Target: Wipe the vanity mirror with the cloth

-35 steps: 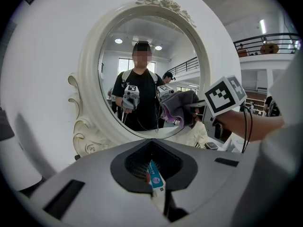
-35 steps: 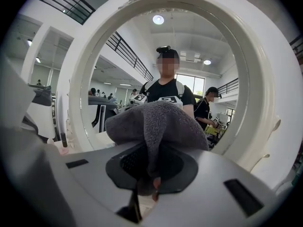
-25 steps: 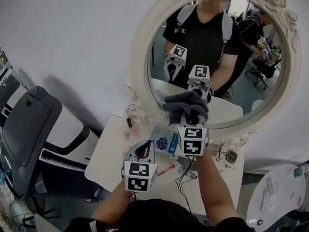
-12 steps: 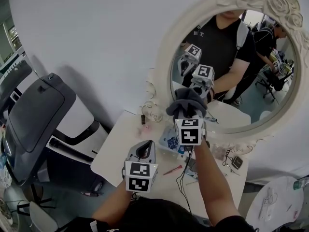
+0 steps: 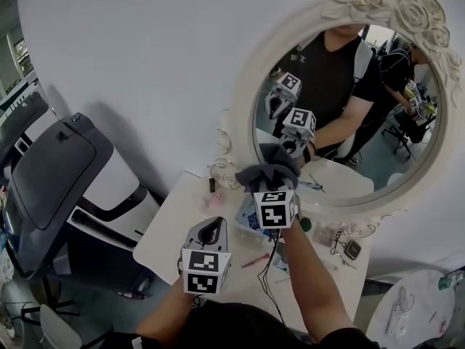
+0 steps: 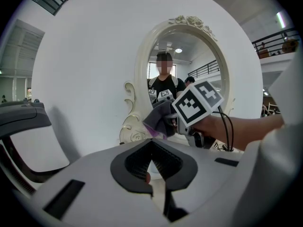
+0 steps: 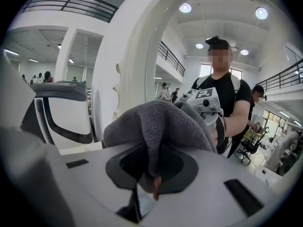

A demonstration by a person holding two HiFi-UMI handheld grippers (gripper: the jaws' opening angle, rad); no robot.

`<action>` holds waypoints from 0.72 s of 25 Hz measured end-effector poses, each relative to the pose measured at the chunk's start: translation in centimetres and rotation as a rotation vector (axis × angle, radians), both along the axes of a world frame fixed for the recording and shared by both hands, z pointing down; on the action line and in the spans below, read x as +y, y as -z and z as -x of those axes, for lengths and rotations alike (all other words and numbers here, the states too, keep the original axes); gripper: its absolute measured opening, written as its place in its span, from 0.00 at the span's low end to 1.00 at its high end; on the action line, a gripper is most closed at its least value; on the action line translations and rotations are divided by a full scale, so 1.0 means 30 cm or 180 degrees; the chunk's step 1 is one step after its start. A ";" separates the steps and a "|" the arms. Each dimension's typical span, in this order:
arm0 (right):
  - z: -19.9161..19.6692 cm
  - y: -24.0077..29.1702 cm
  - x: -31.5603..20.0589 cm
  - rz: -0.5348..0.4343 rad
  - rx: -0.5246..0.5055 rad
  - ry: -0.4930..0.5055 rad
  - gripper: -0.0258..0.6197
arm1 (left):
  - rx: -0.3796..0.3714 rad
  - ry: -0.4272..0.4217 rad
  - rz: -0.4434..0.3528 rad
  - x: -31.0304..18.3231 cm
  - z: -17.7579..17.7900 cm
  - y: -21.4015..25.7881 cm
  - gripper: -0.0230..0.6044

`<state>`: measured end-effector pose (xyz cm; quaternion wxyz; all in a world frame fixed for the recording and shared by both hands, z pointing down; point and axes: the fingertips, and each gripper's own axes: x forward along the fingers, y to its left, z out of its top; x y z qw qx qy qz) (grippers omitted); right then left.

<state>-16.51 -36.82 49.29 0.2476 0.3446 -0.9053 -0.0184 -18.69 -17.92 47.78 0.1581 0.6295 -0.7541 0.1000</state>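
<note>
vanity mirror [image 5: 349, 115]: oval glass in an ornate cream frame with roses moulded at the top. Stands upright at the back of the table, against the white wall. Glass reflects the person in a black top and both grippers.
cloth [image 5: 267, 171]: grey, fluffy, bunched up. Sits at the lower-left part of the glass, just inside the frame. Its reflection meets it, so it looks pressed to the glass.
right gripper [image 5: 274, 189]: held up at the mirror, arm stretched out over the table. Jaws clamped on a fold of the cloth. The rest of the cloth is heaped over the tip and hides it in the head view.
left gripper [image 5: 209, 230]: jaws together, nothing between them. Held low over the front of the table, well apart from the mirror and pointing at it. The frame, the cloth and the right gripper's marker cube show ahead of it.
table [image 5: 163, 235]: white, under the mirror, partly covered by the arms.
on table: blue packet [image 5: 248, 215] just below the cloth. Red pen [image 5: 253, 257] near the right forearm. Black cables [image 5: 270, 267]. Small dark square item [image 5: 351, 250] by the frame's lower right. Pink bit [image 5: 211, 203] near the frame's foot, too small to tell.
left of table: grey-and-white machine [image 5: 65, 187], just beside the table edge.
lower right: round white stand [image 5: 410, 300] with small items, apart from the table.
</note>
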 end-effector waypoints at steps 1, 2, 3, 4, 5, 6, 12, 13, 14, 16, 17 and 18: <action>-0.018 -0.030 -0.017 0.0039 0.0052 -0.0057 0.11 | 0.0001 -0.0004 0.0008 -0.003 -0.002 0.000 0.04; -0.037 -0.058 -0.033 0.0084 0.0091 -0.0111 0.11 | 0.0000 -0.0013 0.0019 -0.007 -0.007 -0.001 0.04; -0.057 -0.081 -0.047 0.0123 0.0116 -0.0158 0.11 | 0.0000 -0.0026 0.0028 -0.011 -0.013 -0.002 0.04; -0.076 -0.098 -0.056 0.0154 0.0135 -0.0198 0.11 | -0.0001 -0.0042 0.0035 -0.015 -0.021 -0.004 0.04; -0.094 -0.111 -0.062 0.0176 0.0152 -0.0238 0.11 | -0.0003 -0.0063 0.0038 -0.020 -0.030 -0.005 0.04; -0.109 -0.119 -0.066 0.0189 0.0169 -0.0281 0.11 | -0.0005 -0.0090 0.0040 -0.026 -0.041 -0.006 0.04; -0.223 -0.154 -0.097 0.0174 0.0284 -0.0488 0.11 | -0.0010 -0.0259 0.0027 -0.082 -0.118 -0.004 0.04; -0.257 -0.162 -0.103 0.0197 0.0288 -0.0539 0.11 | -0.0011 -0.0303 0.0029 -0.092 -0.134 -0.005 0.04; -0.294 -0.168 -0.110 0.0220 0.0293 -0.0597 0.11 | -0.0013 -0.0353 0.0030 -0.103 -0.151 -0.006 0.04; -0.365 -0.174 -0.126 0.0265 0.0298 -0.0712 0.11 | -0.0020 -0.0460 0.0033 -0.125 -0.190 -0.005 0.04; -0.399 -0.174 -0.134 0.0295 0.0286 -0.0766 0.11 | -0.0026 -0.0514 0.0032 -0.136 -0.211 -0.003 0.04; -0.433 -0.173 -0.143 0.0330 0.0265 -0.0822 0.11 | -0.0032 -0.0566 0.0029 -0.146 -0.231 -0.001 0.04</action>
